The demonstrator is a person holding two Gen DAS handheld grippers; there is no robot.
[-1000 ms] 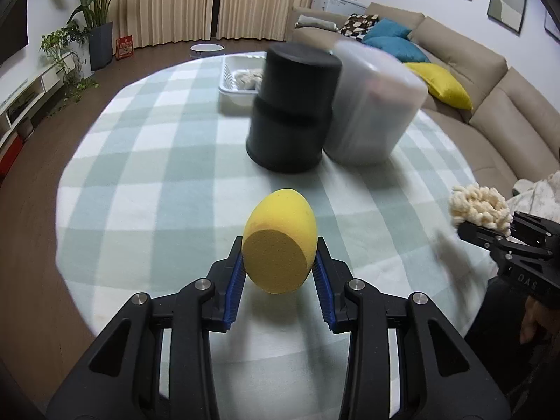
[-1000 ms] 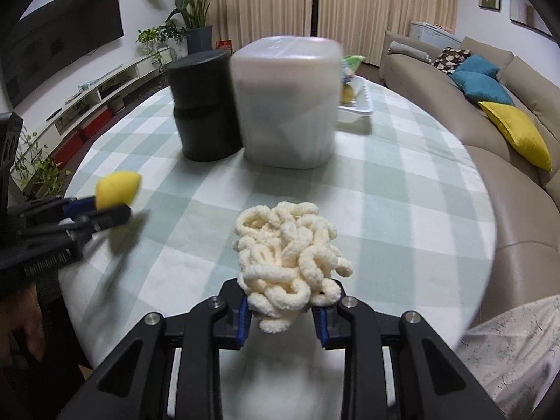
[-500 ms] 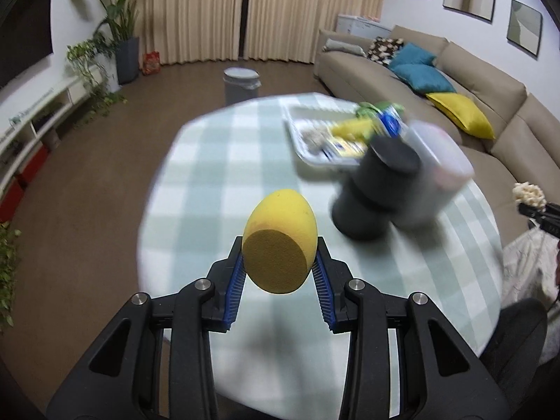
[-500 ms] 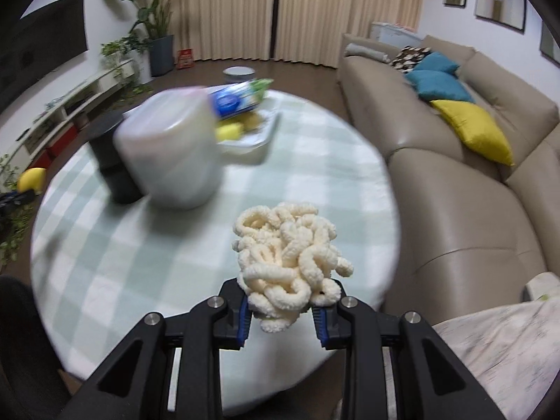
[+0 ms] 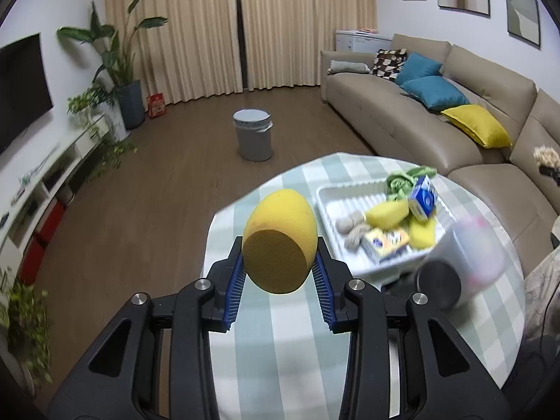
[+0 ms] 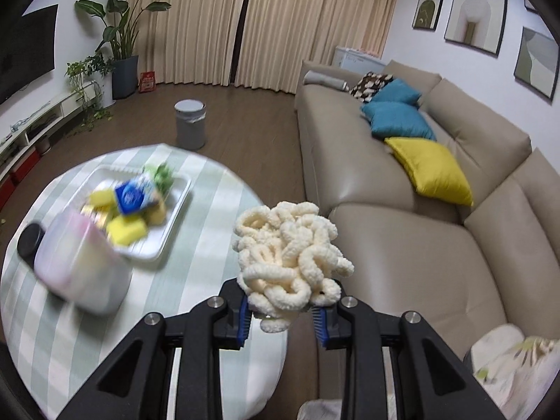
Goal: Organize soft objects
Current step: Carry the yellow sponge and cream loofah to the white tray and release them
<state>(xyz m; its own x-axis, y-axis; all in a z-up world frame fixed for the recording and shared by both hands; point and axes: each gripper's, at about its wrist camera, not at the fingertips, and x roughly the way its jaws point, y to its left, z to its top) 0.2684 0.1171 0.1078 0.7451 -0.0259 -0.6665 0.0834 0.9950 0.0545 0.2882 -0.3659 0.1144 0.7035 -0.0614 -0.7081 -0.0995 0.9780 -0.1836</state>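
My left gripper (image 5: 279,273) is shut on a yellow egg-shaped sponge (image 5: 280,241), held high above the left edge of the round checked table (image 5: 280,350). My right gripper (image 6: 281,309) is shut on a cream chenille mop pad (image 6: 288,259), held high over the table's right edge (image 6: 217,245). The cream pad also shows far right in the left wrist view (image 5: 546,155). A white tray (image 5: 327,196) holds yellow sponges, a green cloth and blue packets; it also shows in the right wrist view (image 6: 175,217).
A black canister (image 5: 437,281) and a translucent white container (image 5: 479,262) stand in front of the tray. A beige sofa (image 6: 402,210) with cushions lies right of the table. A grey bin (image 5: 252,134) stands on the wood floor beyond.
Both grippers rose well above the table and tilted, still holding their objects. The tray and containers now look small and low in both views.
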